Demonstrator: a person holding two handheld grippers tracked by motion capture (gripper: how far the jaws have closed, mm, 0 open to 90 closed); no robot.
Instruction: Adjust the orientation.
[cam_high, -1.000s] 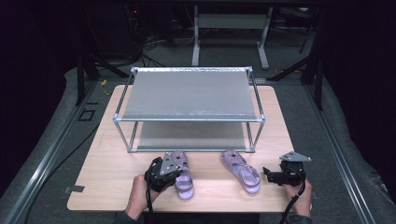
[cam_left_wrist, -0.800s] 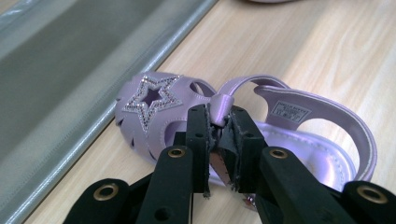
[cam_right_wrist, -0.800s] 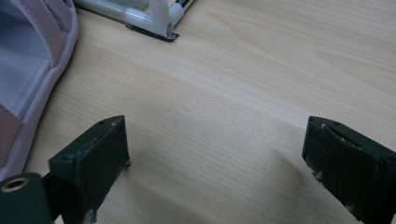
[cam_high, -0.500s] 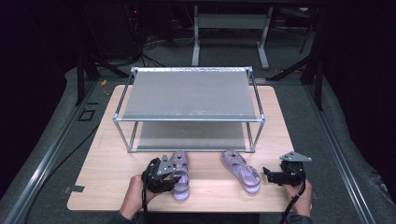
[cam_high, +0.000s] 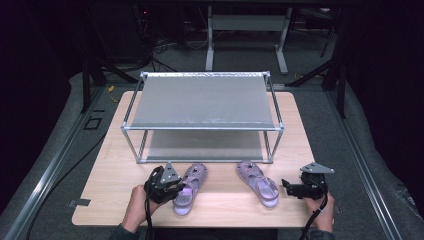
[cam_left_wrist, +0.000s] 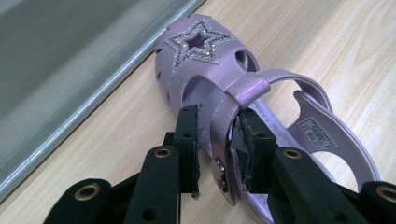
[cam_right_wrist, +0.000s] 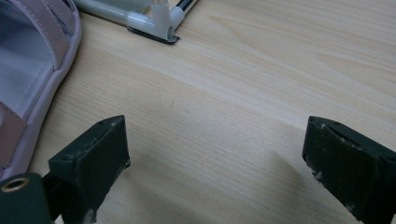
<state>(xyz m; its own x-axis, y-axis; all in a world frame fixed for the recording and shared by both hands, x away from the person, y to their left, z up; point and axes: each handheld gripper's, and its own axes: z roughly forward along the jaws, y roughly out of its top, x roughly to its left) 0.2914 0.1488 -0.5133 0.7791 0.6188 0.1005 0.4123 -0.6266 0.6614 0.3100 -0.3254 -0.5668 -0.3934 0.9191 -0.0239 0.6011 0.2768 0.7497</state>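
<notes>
Two lilac sandals lie on the wooden table in front of a metal rack. In the left gripper view, my left gripper is shut on the side strap of the left sandal, which has a glittery star on its toe. The high view shows that gripper at the left side of the same sandal. The right sandal lies apart, toe toward the rack. To its right my right gripper stands open over bare wood; in its own view the gripper holds nothing, with the sandal's edge at the left.
A two-shelf metal rack stands across the middle of the table, both shelves bare. One of its front feet shows just ahead of the right gripper. The table's front edge runs close behind both hands.
My left gripper has shifted slightly left and toward the front edge at the left sandal, which turned a little with it. The right gripper and right sandal have not moved.
</notes>
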